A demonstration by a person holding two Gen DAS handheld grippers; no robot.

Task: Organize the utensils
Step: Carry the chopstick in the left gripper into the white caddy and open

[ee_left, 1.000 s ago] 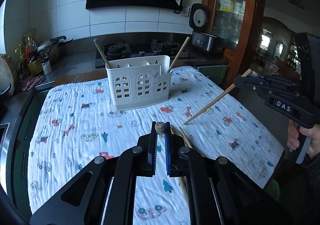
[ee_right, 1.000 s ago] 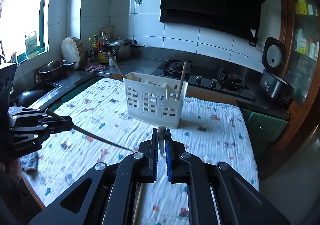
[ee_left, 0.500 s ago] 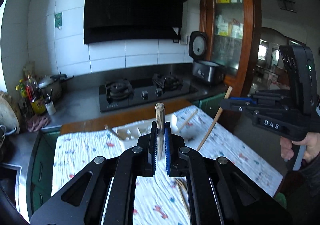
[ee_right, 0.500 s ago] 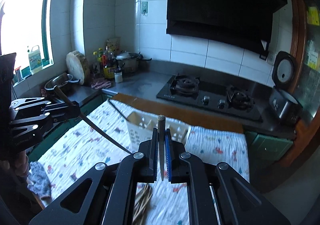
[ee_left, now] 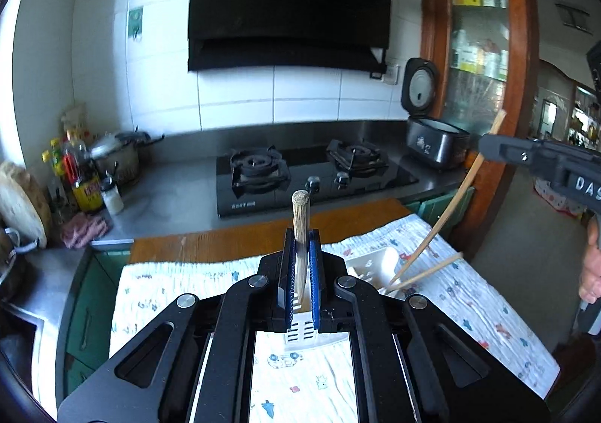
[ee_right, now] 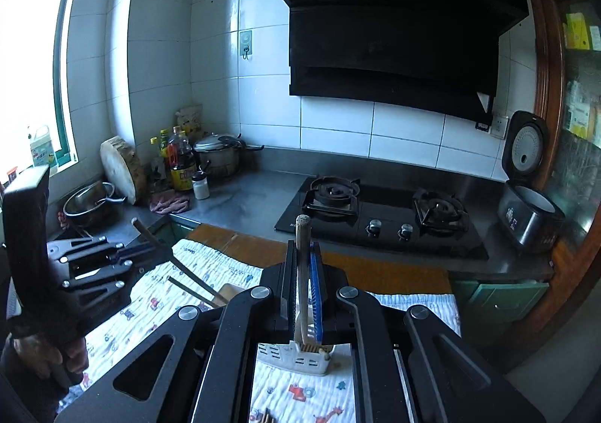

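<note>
My left gripper (ee_left: 300,235) is shut on a wooden chopstick (ee_left: 300,220) held upright over the white utensil holder (ee_left: 372,265). My right gripper (ee_right: 302,246) is shut on another wooden chopstick (ee_right: 302,254), its lower end inside the holder (ee_right: 296,357). In the left wrist view the right gripper (ee_left: 488,147) holds its chopstick (ee_left: 447,216) slanting down into the holder, beside another chopstick (ee_left: 428,274) resting there. In the right wrist view the left gripper (ee_right: 150,248) holds a chopstick (ee_right: 176,265) slanting toward the holder.
The holder stands on a printed cloth (ee_left: 308,385) over the table. More chopsticks (ee_right: 263,417) lie on the cloth near me. Behind are a gas hob (ee_left: 311,175), a rice cooker (ee_left: 432,130), bottles and a pot (ee_right: 214,156), and a wooden cabinet (ee_left: 484,58) at right.
Both grippers have moved forward over the holder and tilted their chopsticks upright. The lower ends have gone down into the holder, which is now mostly hidden beneath the grippers.
</note>
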